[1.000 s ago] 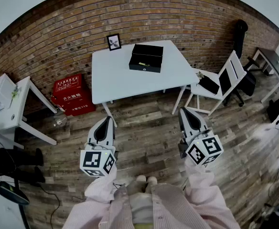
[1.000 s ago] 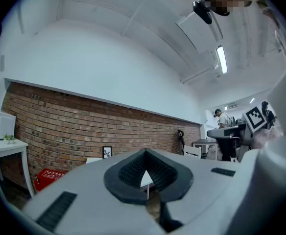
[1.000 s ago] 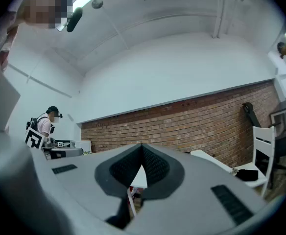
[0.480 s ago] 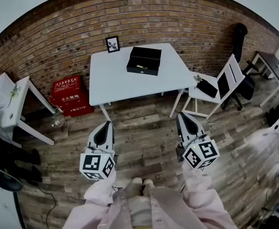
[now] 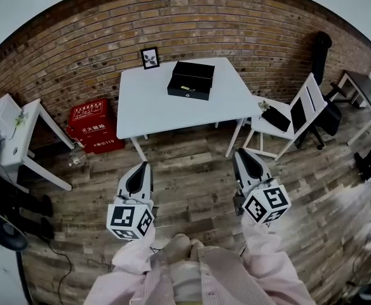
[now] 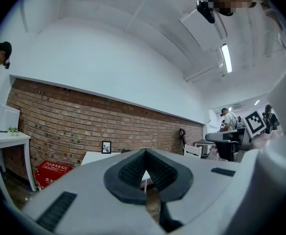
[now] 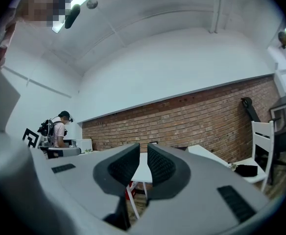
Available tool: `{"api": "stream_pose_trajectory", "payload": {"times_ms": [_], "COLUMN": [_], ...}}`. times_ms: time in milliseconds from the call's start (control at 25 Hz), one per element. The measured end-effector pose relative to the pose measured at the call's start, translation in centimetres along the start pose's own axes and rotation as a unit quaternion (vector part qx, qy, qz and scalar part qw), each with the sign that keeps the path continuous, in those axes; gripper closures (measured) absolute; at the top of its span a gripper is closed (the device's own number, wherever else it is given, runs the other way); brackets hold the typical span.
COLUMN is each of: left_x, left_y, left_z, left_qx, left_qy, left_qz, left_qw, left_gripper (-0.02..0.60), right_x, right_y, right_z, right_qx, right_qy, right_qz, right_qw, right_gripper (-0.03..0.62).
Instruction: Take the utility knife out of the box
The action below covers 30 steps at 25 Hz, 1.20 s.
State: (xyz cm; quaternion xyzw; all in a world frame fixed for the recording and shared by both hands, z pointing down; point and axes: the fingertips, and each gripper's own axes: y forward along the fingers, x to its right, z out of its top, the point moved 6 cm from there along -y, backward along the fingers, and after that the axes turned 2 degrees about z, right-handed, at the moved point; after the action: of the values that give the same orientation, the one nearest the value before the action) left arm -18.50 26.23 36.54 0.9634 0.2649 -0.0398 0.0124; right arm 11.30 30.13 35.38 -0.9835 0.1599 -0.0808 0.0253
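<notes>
The black box sits closed on the table, knife unseen, presumably inside, well apart from the left gripper, jaws together, and the right gripper, jaws just opening a crack, empty.

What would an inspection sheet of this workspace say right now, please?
Surface: white table, mostly bare.
Job's things: black box, shut, on the table; knife not seen.
Clutter: picture frame at the table's back edge.
Tools: left tool shut, empty; right tool open a little, jaws just been opening, empty.
Cables: thin cable on the floor, left.
Surroundings: brick wall, red case, chair.
</notes>
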Motion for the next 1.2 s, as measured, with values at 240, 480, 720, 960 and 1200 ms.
{"api": "stream_pose_trajectory", "payload": {"times_ms": [240, 480, 720, 960, 1200], "left_x": [0.3, -0.1, -0.8, -2.1, -4.8], "left_y": [0.6, 1.3, 3.5, 7.0, 11.8], "left_z": [-0.2, -0.9, -1.4, -2.2, -2.6], "left_qx": [-0.007, -0.014, -0.020, -0.028, -0.032], "left_qy": [-0.001, -0.006, -0.016, -0.022, -0.031], "left_qz": [0.007, 0.013, 0.015, 0.015, 0.019], "left_qw": [1.0000, 0.9998, 0.9996, 0.9993, 0.9988], "left_gripper": [0.589, 0.589, 0.589, 0.589, 0.589], "right_x": [1.0, 2.0, 3.2, 5.2, 7.3], "right_y": [0.4, 1.0, 2.7, 5.9, 11.0], "right_z": [-0.4, -1.2, -1.6, -2.3, -2.7], "right_qx": [-0.007, -0.014, -0.021, -0.031, -0.036], "right_qy": [0.012, 0.015, 0.018, 0.017, 0.017], "right_qz": [0.004, -0.003, -0.004, -0.005, -0.008], "right_qw": [1.000, 1.000, 1.000, 0.999, 0.999], "right_gripper": [0.508, 0.480, 0.456, 0.447, 0.447]}}
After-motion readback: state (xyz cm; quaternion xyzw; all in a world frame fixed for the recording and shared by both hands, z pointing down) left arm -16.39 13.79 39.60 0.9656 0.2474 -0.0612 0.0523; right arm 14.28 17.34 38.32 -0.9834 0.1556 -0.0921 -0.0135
